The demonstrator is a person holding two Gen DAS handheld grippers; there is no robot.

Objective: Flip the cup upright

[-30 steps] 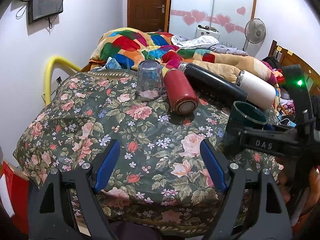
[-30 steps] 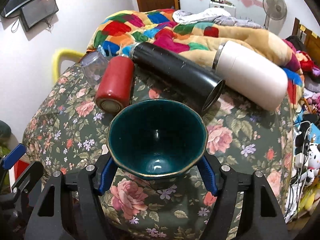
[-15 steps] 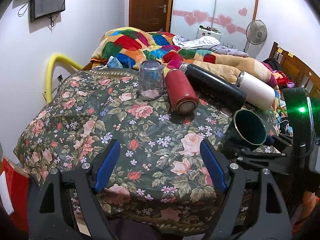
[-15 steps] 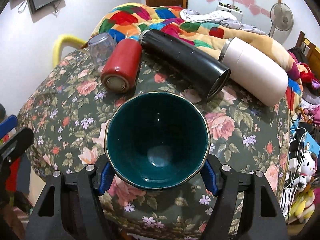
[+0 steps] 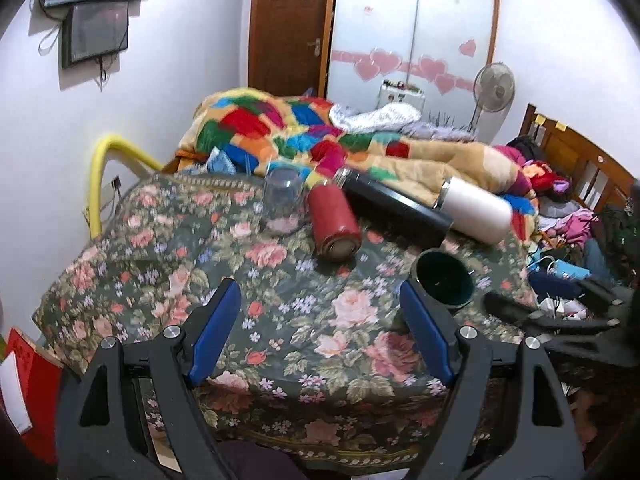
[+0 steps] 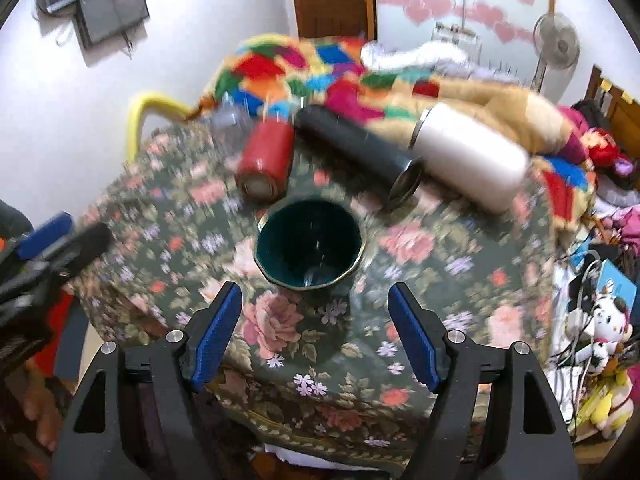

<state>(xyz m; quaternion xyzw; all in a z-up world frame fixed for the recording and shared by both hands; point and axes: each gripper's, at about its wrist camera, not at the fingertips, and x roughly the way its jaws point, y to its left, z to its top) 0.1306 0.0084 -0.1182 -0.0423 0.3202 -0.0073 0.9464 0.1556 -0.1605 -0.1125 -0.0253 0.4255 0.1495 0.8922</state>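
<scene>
— Cup (image 6: pixel 310 246): where does it sit against the tongs?

— The dark green cup stands upright, mouth up, on the floral-clothed surface (image 6: pixel 420 288), just ahead of the right tongs (image 6: pixel 314 336) and centred between their blue pads (image 6: pixel 214 334), touching neither. The right tongs gape wide and hold nothing.

— And the left tongs?

— The left tongs (image 5: pixel 320 338) are spread just as wide, also empty, over the near part of the cloth. The cup (image 5: pixel 443 282) is off to their right, just past the right-hand blue pad.

— What does one camera give that the other lacks?

— The right wrist view looks down into the cup's bowl and shows its gilt rim. The left wrist view shows the clear glass (image 5: pixel 282 204) standing mouth down beside the red flask (image 5: pixel 335 220); in the right view that glass is only a pale smear.

— Anything hard to read?

— The right view is streaked with motion blur. The black flask (image 6: pixel 356 152) and white flask (image 6: pixel 472 160) lie on their sides behind the cup. In the left view the right tongs appear only as a dark blurred shape at the right edge.
</scene>
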